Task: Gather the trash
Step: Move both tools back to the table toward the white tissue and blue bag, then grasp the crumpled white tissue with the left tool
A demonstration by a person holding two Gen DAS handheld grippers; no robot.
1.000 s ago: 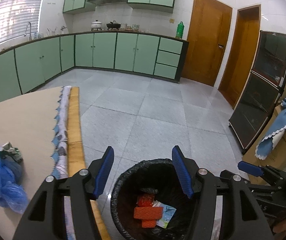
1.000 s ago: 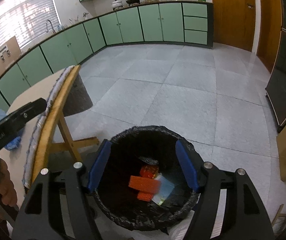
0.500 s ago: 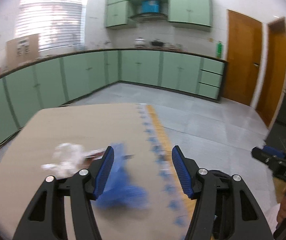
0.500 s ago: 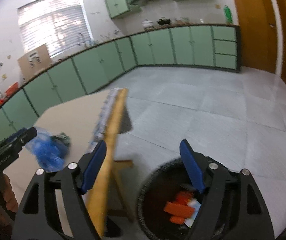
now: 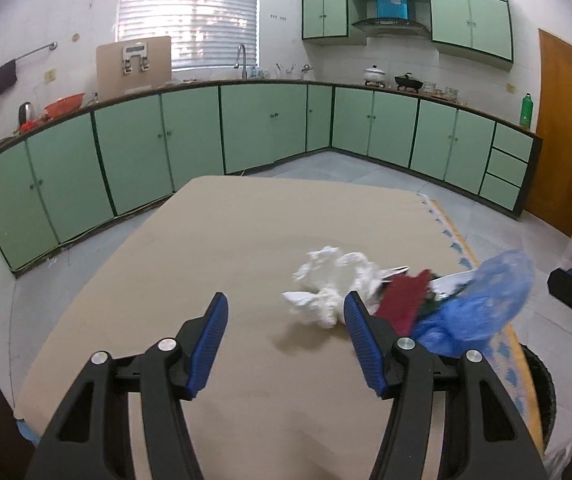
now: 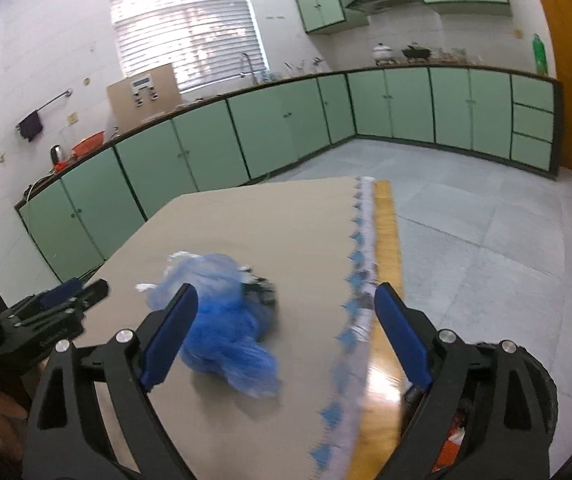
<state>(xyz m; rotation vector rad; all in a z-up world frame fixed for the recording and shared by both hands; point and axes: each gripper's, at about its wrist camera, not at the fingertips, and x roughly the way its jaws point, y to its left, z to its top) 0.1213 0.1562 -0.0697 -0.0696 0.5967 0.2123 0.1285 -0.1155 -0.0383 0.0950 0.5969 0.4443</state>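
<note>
A kitchen with pale green cabinets along the walls, seen from two hand-held grippers above a table [image 5: 213,240] covered in a beige cloth.

Left wrist view: the left gripper [image 5: 286,340] hovers over the table with its blue-padded fingers [image 5: 211,344] set apart and nothing between them. A crumpled white tissue [image 5: 332,284] lies on the cloth just beyond and slightly to the right of the right-hand finger. Beside it, further right, are a dark red flat piece [image 5: 404,300] and a crumpled blue plastic bag [image 5: 482,304], bunched together near the table's right edge. None of this trash sits between the fingers. The rim of a black-lined trash bin [image 5: 542,388] shows on the floor past that edge.

Right wrist view: the right gripper [image 6: 286,336] is over the table's right side, its jaws opening and already wide, holding nothing. The blue plastic bag [image 6: 225,320] lies on the cloth ahead, next to the left-hand finger [image 6: 169,336] and partly within the gap, not touched. The left gripper [image 6: 51,308] appears at the far left. The trash bin [image 6: 542,384] is low at the right, partly hidden behind the gripper body.
</note>
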